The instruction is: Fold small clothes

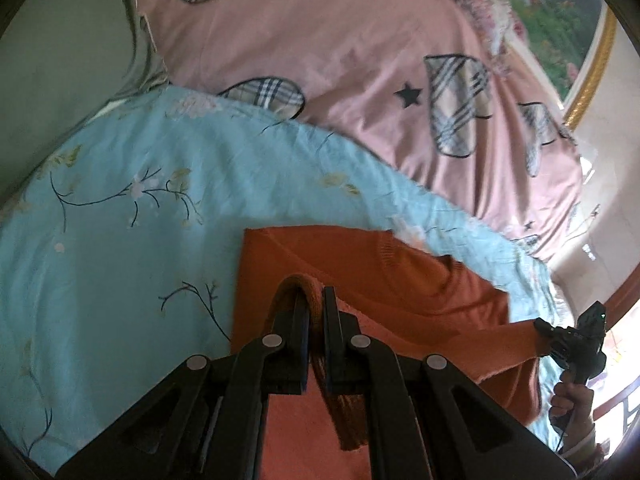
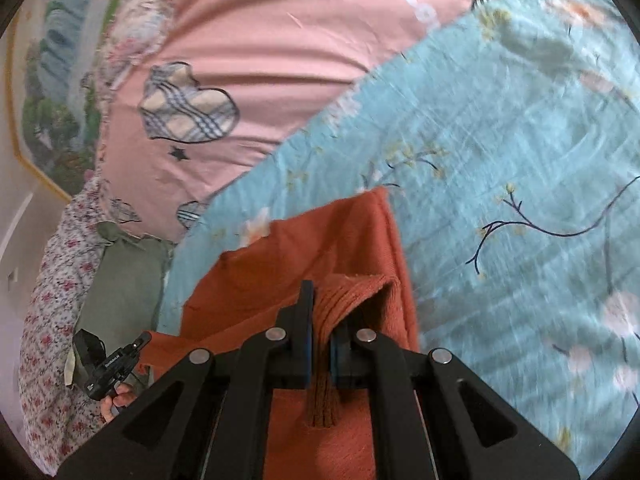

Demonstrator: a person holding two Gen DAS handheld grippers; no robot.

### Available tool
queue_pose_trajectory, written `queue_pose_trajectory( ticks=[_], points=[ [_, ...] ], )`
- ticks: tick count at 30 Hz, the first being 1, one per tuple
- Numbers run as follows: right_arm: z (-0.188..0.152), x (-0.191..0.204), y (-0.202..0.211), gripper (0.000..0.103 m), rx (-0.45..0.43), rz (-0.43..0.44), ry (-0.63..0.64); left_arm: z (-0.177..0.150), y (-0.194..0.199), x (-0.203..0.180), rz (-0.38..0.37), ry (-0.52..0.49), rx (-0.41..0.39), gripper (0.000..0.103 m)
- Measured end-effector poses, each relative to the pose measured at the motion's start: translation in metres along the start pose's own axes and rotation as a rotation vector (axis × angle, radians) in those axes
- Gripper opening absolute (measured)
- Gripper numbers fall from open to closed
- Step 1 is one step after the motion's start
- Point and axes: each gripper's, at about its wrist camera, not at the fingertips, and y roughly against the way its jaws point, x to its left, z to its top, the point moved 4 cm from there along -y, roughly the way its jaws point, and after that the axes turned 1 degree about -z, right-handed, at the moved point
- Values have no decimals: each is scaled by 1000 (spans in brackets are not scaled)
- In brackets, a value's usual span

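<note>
An orange knitted garment (image 1: 400,280) lies on a light blue flowered sheet (image 1: 140,220). My left gripper (image 1: 316,300) is shut on a ribbed edge of the orange garment and holds it lifted above the rest of the cloth. My right gripper (image 2: 324,304) is shut on another ribbed edge of the same garment (image 2: 288,264). The lifted edge stretches between the two grippers. The right gripper also shows at the right of the left wrist view (image 1: 538,326), and the left gripper shows at the lower left of the right wrist view (image 2: 142,342).
A pink quilt (image 1: 340,40) with plaid patches lies beyond the blue sheet. A grey-green pillow (image 1: 60,60) lies at the far left. A flowered cloth (image 2: 52,300) and a gold-framed landscape picture (image 2: 52,80) are at the left of the right wrist view.
</note>
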Motion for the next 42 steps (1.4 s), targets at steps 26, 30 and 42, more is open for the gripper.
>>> queue_pose_trajectory(
  ticks=[26,30,42],
  points=[
    [-109,88,-75,41,394,-114,549,-90,-59,-82,-18,-307,291,38],
    [-58,68,-86,39,289,-215,494,-37,-85,-53,33,-266,266,23],
    [-29,20,-19,42,-8,-252,161,20,-46,17,116,0,74,46]
  ],
)
